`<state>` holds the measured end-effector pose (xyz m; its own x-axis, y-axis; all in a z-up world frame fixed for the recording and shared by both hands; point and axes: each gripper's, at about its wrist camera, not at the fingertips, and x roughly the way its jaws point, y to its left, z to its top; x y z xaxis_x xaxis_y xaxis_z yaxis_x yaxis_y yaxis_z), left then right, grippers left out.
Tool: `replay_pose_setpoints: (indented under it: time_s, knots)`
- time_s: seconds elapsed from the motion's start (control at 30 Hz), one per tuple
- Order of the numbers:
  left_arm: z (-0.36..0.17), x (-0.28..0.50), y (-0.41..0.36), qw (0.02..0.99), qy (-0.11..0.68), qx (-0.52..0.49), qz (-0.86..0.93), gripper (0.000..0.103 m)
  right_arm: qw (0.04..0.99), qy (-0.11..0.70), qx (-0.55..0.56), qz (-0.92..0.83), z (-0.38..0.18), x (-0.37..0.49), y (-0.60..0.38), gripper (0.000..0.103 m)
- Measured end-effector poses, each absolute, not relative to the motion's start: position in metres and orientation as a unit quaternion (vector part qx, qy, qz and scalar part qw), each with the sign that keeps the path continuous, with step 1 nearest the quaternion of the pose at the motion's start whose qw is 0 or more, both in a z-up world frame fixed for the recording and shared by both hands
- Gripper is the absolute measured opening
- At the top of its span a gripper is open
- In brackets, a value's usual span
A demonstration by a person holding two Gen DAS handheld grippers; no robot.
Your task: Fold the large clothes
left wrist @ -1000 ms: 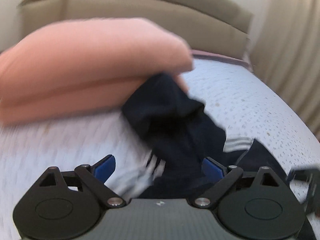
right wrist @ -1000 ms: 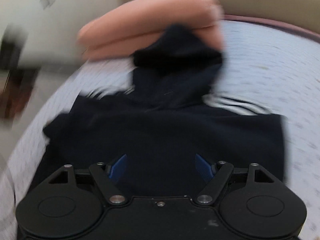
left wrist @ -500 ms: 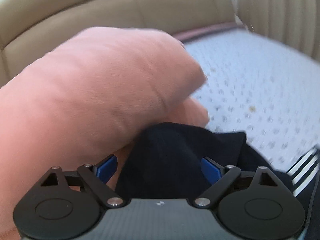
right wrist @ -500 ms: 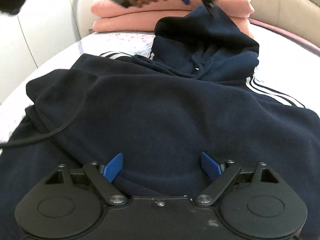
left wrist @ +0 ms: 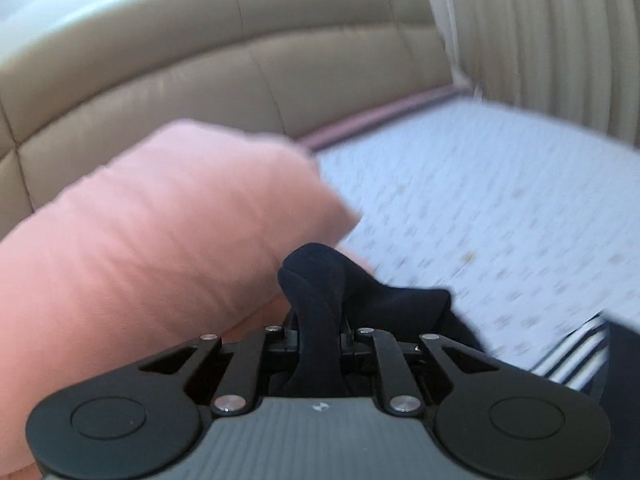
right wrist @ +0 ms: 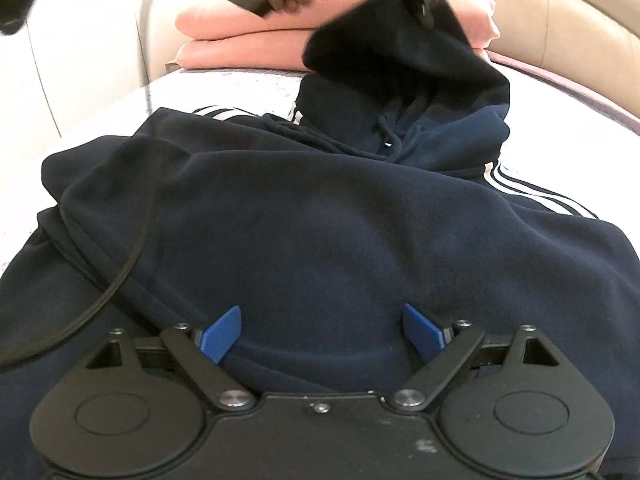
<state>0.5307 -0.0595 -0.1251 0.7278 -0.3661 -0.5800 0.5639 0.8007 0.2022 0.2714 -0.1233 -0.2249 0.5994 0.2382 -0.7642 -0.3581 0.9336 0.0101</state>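
Step in hand: hood fold on the navy hoodie point(right wrist: 340, 232); judged early in the fold, the body not yet doubled over.
Garment: lay spread on the bed point(left wrist: 500, 208), hood end toward the pink pillows point(right wrist: 240, 36) and the padded headboard point(left wrist: 200, 72).
Left tongs point(left wrist: 320, 340): had just been closing, pressed together on a bunched ridge of the hood point(right wrist: 400, 64); in the right wrist view the hood hung lifted from them.
Right tongs point(right wrist: 322, 330): blue pads point(right wrist: 222, 334) spread wide, low over the hoodie's body, cloth beneath and between but not pinched.
Cable point(right wrist: 120, 280): a black cord trailed across the garment's left side.
Next move, judged: carry the hood back over the chest and lay it flat; the right tongs could pin the body against sliding.
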Motion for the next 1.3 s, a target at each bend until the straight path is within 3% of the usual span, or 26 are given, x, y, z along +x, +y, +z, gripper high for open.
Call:
replay_pose_setpoints:
  time_s: [0.33,0.63,0.7,0.73,0.77,0.83,1.0,1.1,1.2,1.3]
  knots:
    - [-0.048,0.365,-0.046,0.925,0.219,0.165,-0.265,0.017,0.934,0.333,0.031,0.124,-0.195,0.229,-0.167,0.102]
    - [-0.092,0.243,-0.051,0.882,0.282,0.193,-0.323,0.032,0.92,0.321,0.219,0.046,-0.145,0.211,-0.268,0.103]
    - [-0.115,0.23,-0.045,0.869,0.31,0.184,-0.34,0.044,0.911,0.324,0.252,0.043,-0.144,0.215,-0.283,0.103]
    - [-0.123,0.225,-0.042,0.862,0.325,0.173,-0.348,0.059,0.907,0.328,0.262,0.043,-0.145,0.216,-0.287,0.103]
    - [-0.13,0.225,-0.038,0.856,0.341,0.156,-0.357,0.078,0.901,0.334,0.273,0.043,-0.146,0.221,-0.291,0.103]
    - [-0.139,0.221,-0.026,0.846,0.369,0.105,-0.371,0.092,0.892,0.346,0.286,0.051,-0.149,0.233,-0.292,0.103]
    - [-0.139,0.264,0.023,0.859,0.38,-0.044,-0.341,0.092,0.874,0.372,0.302,0.074,-0.164,0.279,-0.294,0.103]
    - [-0.134,0.316,0.059,0.882,0.364,-0.12,-0.274,0.1,0.868,0.38,0.308,0.082,-0.172,0.319,-0.289,0.103]
    - [-0.14,0.384,0.079,0.895,0.372,-0.14,-0.203,0.1,0.856,0.398,0.32,0.081,-0.184,0.363,-0.284,0.103]
    - [-0.165,0.45,0.079,0.87,0.43,-0.147,-0.19,0.098,0.838,0.439,0.317,0.071,-0.202,0.402,-0.271,0.103]
